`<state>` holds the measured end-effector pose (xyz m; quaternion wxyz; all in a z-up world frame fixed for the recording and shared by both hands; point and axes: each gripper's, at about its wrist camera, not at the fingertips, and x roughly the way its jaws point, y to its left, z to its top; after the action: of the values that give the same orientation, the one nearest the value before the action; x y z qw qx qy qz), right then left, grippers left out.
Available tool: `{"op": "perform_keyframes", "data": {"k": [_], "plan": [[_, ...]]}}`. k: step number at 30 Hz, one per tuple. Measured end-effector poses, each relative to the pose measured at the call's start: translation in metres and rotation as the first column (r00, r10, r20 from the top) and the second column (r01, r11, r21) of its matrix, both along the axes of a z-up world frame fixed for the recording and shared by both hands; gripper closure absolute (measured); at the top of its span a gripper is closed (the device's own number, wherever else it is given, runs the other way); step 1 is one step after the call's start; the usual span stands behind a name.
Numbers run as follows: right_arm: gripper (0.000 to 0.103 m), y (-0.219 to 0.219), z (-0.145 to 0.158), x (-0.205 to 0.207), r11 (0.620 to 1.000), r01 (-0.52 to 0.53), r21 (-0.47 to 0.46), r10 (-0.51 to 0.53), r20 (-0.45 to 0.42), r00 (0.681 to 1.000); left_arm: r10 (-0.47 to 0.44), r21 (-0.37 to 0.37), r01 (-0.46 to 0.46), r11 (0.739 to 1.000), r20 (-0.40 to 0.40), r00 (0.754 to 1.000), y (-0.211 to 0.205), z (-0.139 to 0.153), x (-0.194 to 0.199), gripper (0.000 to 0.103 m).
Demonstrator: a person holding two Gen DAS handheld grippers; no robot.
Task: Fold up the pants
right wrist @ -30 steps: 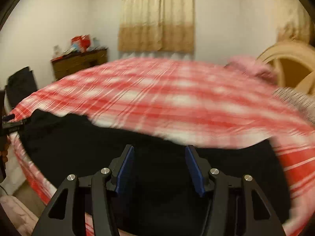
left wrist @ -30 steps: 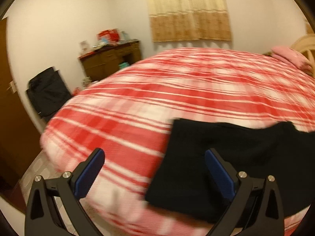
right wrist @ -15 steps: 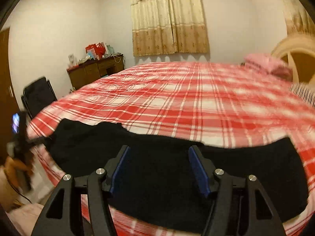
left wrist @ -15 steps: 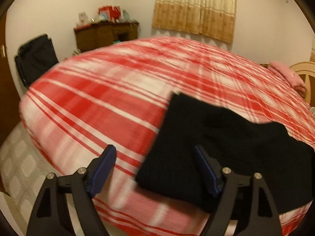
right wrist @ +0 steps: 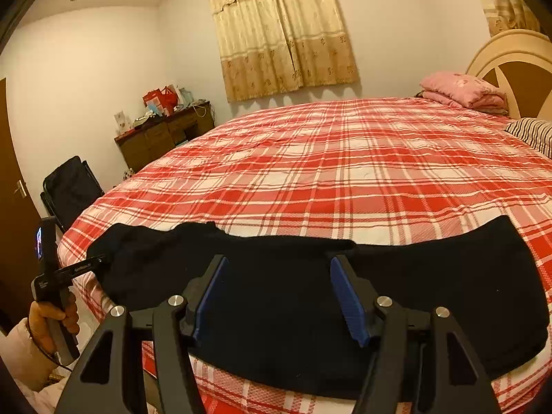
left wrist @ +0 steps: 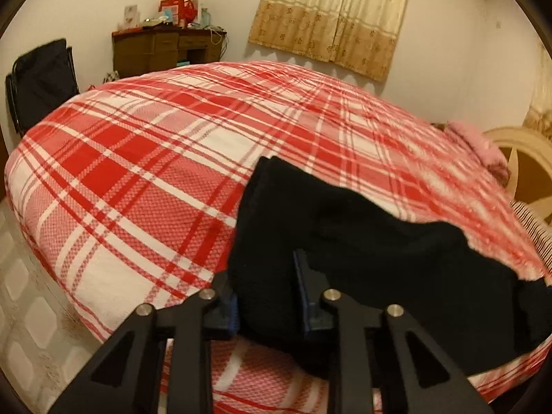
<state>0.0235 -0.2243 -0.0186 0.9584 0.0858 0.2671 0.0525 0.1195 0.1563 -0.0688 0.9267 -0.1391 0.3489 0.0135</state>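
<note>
Black pants (right wrist: 431,286) lie stretched along the near edge of a bed with a red plaid cover (right wrist: 345,158). My left gripper (left wrist: 267,286) is shut on the left end of the pants (left wrist: 379,241), with black cloth bunched between its blue pads. It also shows in the right wrist view (right wrist: 86,264), at the pants' far left end, held by a hand. My right gripper (right wrist: 279,293) is open and hovers just above the middle of the pants, holding nothing.
A pink folded blanket (right wrist: 462,89) and a striped pillow (right wrist: 531,134) lie by the headboard (right wrist: 510,55) at the right. A wooden dresser (right wrist: 162,134) and a black chair (right wrist: 72,186) stand by the far wall. Tiled floor (left wrist: 24,310) lies left of the bed.
My left gripper has moved right onto the pants' left end and closed on the cloth. My right gripper stayed open above the middle of the pants.
</note>
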Motion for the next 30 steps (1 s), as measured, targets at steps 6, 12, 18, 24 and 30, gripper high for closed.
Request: {"op": "perform_keyframes", "data": {"k": [6,12,18,24,30], "plan": [[0.04,-0.019,0.008,-0.001,0.998,0.016,0.061,-0.017,0.018,1.0,-0.093,0.107,0.079,0.991,0.137,0.986,-0.041,0.049,-0.017,0.079],[0.04,-0.067,0.005,-0.005,0.963,0.063,0.261,-0.066,0.003,0.998,-0.353,0.165,0.317,0.934,0.283,0.892,-0.135,0.111,-0.046,0.079],[0.04,-0.104,-0.003,-0.01,0.912,0.099,0.397,-0.105,-0.008,0.994,-0.596,0.223,0.554,0.802,0.226,0.771,-0.231,0.092,-0.061,0.078],[0.04,-0.113,-0.019,-0.007,0.873,0.079,0.481,-0.075,-0.028,0.997,-0.706,0.309,0.668,0.677,0.018,0.708,-0.29,0.022,-0.059,0.072],[0.04,-0.094,-0.018,0.002,0.838,-0.059,0.542,0.065,0.007,0.998,-0.696,0.348,0.626,0.698,0.127,0.707,-0.255,0.043,-0.076,0.009]]}}
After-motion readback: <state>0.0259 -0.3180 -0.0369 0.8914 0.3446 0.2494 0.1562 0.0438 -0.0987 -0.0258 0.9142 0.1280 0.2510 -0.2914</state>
